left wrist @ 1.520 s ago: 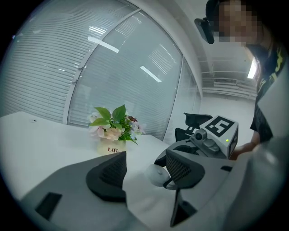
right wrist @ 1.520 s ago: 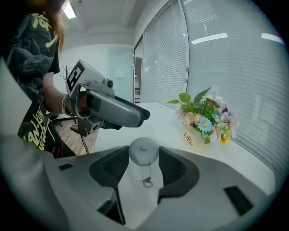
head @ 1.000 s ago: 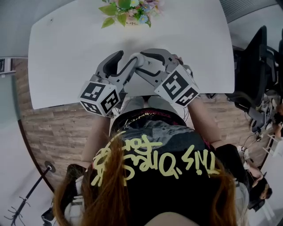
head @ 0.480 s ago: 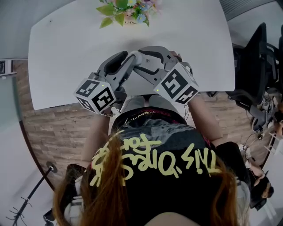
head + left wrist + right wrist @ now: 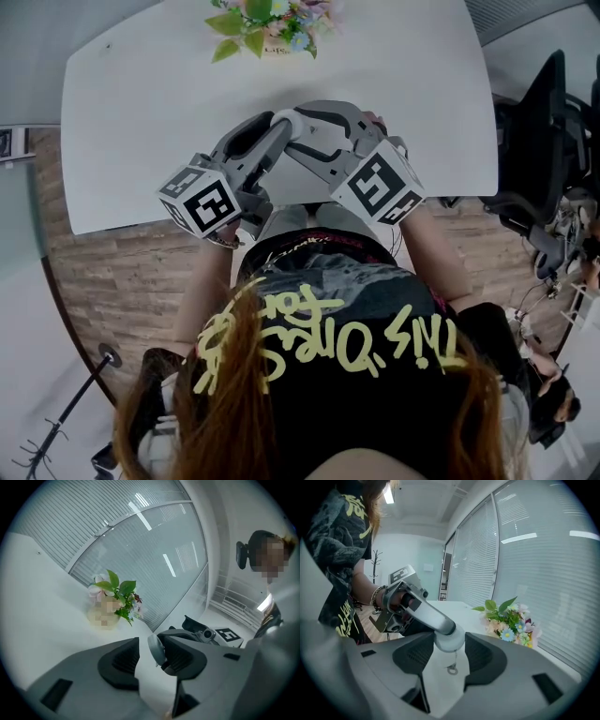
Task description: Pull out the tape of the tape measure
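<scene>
Compare with the head view of a second ago: find the left gripper (image 5: 148,652) rolled about its own axis, its marker cube (image 5: 201,199) tilted to a new face, yet parked at the same spot at 6 o'clock on the table (image 5: 141,112), opposite the flowers (image 5: 267,23) at 12 o'clock. Note its jaws narrowed and then just eased slightly apart; read them as parted, with only the 3 o'clock pad touching the rim of the tape measure (image 5: 450,642) and bare white beside the 9 o'clock pad. Find the right gripper (image 5: 449,638) unmoved, clamped across the tape measure, key ring (image 5: 452,670) dangling at 6 o'clock. See no tape drawn out. Judge the roll as alignment for seizing the tape end; treat the pull as not begun. Locate the tape end before closing
</scene>
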`<state>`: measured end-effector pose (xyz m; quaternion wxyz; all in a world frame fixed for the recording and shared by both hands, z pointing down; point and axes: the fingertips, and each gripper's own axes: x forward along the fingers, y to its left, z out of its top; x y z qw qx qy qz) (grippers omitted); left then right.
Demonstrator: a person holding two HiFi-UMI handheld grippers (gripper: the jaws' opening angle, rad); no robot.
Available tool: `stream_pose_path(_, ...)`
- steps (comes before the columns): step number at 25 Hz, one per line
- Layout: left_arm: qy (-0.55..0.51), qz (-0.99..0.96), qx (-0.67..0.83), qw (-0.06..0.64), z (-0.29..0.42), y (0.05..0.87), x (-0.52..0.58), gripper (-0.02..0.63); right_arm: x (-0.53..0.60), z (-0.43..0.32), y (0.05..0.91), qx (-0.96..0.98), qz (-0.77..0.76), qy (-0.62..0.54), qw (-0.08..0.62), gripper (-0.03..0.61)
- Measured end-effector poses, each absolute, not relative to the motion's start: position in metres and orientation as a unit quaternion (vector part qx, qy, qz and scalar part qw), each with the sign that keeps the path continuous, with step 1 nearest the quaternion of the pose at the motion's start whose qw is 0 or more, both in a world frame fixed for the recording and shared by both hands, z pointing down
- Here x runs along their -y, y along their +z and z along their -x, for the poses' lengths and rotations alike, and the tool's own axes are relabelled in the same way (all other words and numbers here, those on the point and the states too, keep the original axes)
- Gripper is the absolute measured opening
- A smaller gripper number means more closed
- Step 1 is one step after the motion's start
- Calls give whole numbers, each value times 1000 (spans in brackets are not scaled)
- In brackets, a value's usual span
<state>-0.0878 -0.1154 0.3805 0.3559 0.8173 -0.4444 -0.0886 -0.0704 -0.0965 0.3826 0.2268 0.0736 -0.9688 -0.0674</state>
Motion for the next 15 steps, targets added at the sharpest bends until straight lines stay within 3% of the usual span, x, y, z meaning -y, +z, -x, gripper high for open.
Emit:
stream_pose_path(8, -108, -817, 436, 363, 85, 374, 116, 127, 97, 69, 379, 969, -77, -68, 227, 214)
stream_pose_path(12, -120, -814, 440, 359, 90, 373, 117, 72, 95, 72, 382, 969, -68, -70, 228, 213)
stream_pose_path(15, -114, -819, 436, 356, 89, 373, 117, 84, 95, 73, 382, 969, -66, -68, 227, 214)
